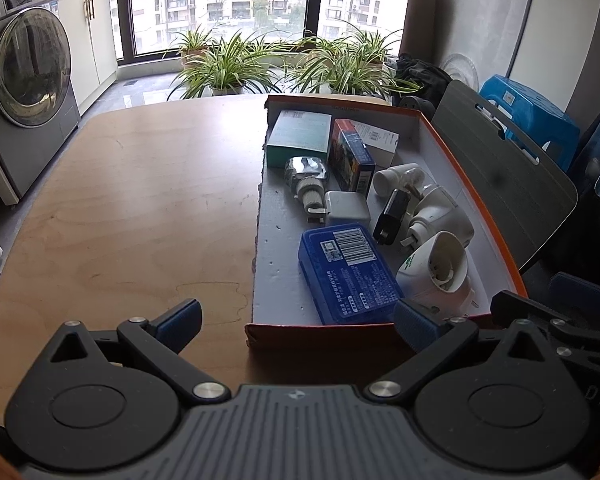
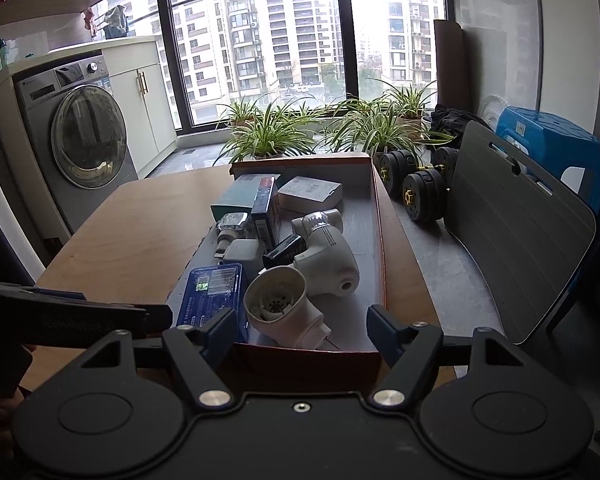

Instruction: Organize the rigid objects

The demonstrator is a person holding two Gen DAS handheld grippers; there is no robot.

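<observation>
The bare wooden table (image 1: 132, 208) lies left. On its right side, an orange-rimmed cardboard box lid (image 1: 496, 236) holds the rigid objects: a blue plastic case (image 1: 348, 272) with a barcode label, print too small to read, then white plug-in devices (image 1: 436, 268). Left gripper (image 1: 296, 320) and right gripper (image 2: 302, 328) both stand released, grasping nothing.

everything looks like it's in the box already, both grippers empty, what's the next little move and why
Probably back both grippers away from the box. The left gripper and right gripper both stand open with nothing between the fingers, hovering at the near wall of the orange box. The blue case and white plug-in already lie inside, and the wooden table shows nothing loose.
</observation>
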